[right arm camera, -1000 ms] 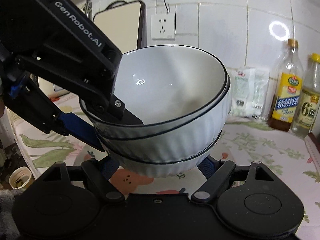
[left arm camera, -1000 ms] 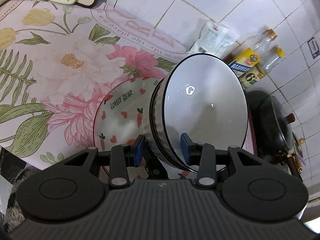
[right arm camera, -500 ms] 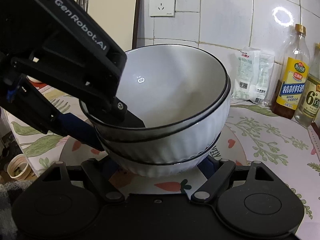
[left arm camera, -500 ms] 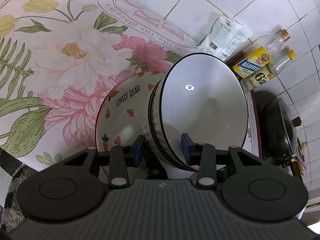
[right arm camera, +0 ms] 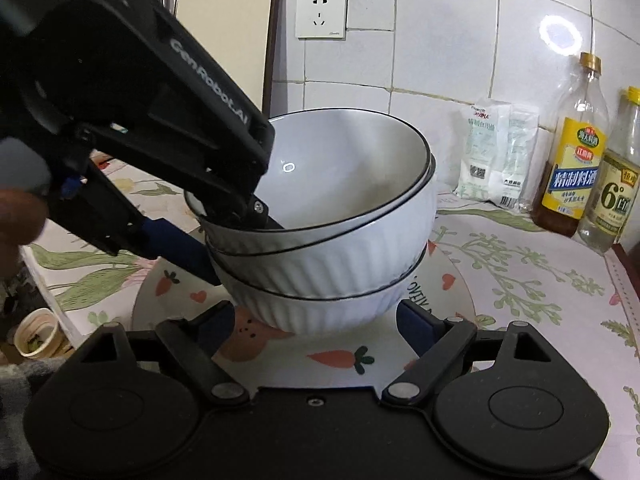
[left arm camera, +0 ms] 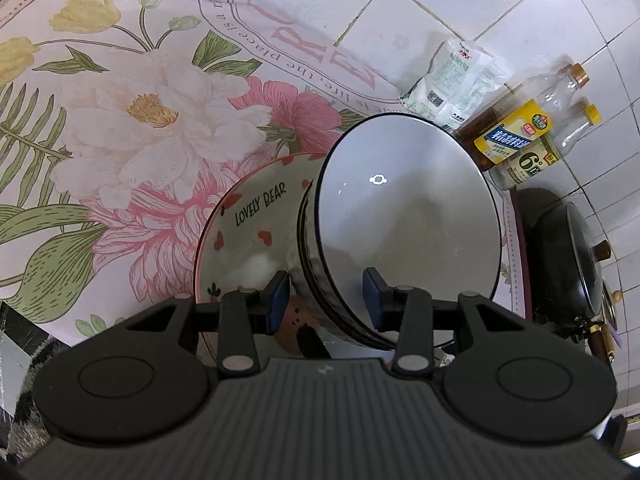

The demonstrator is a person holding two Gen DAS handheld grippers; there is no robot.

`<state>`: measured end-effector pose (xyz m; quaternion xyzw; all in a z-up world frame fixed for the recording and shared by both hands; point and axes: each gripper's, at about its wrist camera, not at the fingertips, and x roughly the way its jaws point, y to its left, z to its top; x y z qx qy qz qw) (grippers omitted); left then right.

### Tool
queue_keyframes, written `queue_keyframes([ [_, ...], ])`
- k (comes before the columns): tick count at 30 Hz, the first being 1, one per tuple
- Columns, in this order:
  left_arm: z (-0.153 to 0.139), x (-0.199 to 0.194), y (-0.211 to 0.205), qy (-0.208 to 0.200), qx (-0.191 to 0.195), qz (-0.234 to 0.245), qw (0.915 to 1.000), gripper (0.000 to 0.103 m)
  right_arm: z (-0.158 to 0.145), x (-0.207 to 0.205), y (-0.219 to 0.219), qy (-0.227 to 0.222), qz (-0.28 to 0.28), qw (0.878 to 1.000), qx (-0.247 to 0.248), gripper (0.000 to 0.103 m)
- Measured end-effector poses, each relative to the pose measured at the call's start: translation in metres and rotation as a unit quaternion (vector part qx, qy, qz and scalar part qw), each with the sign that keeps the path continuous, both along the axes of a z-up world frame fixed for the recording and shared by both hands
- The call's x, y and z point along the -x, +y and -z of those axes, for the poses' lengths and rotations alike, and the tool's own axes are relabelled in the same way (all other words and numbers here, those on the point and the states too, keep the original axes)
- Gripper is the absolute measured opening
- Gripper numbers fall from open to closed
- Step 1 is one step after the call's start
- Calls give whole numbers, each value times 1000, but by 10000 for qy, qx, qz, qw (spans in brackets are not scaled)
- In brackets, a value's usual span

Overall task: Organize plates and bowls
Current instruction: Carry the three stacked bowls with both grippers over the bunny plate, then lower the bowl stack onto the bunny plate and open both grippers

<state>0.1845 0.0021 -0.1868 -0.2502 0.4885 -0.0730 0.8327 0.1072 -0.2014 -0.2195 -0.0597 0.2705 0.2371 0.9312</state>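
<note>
A: Two gripper views. On the left, our left gripper [left arm camera: 325, 298] straddles the rim of the bowls [left arm camera: 404, 224], one pad inside, one outside; we cannot tell if it pinches.

B: And the stack sits on the plate [right arm camera: 448, 304], mid-counter. Our right gripper [right arm camera: 316, 326] is opening, jaws flanking the bottom bowl, not pressing.
</note>
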Motion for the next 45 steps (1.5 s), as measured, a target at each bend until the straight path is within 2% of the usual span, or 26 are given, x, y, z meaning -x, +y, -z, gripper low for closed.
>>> queue_keyframes([
  [7,-14,13,5,-203,-102,48,9997,41,-20,21,-16,-31,134,9999,-78,90],
  [13,-42,34,4,-526,-275,173,9981,41,-47,43,-41,39,450,9977,-508,90],
  [21,-85,70,-8,-972,-656,571,9915,45,-83,67,-73,-163,1079,9909,-789,90],
  [25,-103,87,-8,-1064,-720,748,9889,46,-104,77,-76,-28,1254,9905,-563,90],
  [30,-123,108,-2,-1182,-898,822,9855,51,-136,89,-82,103,1342,9895,-536,90],
  [33,-135,122,2,-1307,-1162,802,9813,57,-150,99,-85,225,1595,9859,-444,92],
  [35,-141,131,2,-1409,-1408,887,9759,58,-154,105,-87,382,1805,9818,-451,98],
  [37,-144,140,0,-1456,-1551,1021,9718,59,-157,109,-85,573,2026,9773,-256,98],
  [39,-145,146,-1,-1378,-1571,1065,9721,61,-160,112,-84,634,2126,9751,-59,98],
  [41,-146,153,-3,-1336,-1584,1079,9723,64,-164,120,-85,606,2123,9753,-89,98],
  [45,-149,166,-8,-1473,-1778,981,9680,77,-169,134,-86,466,2153,9754,-118,98],
])
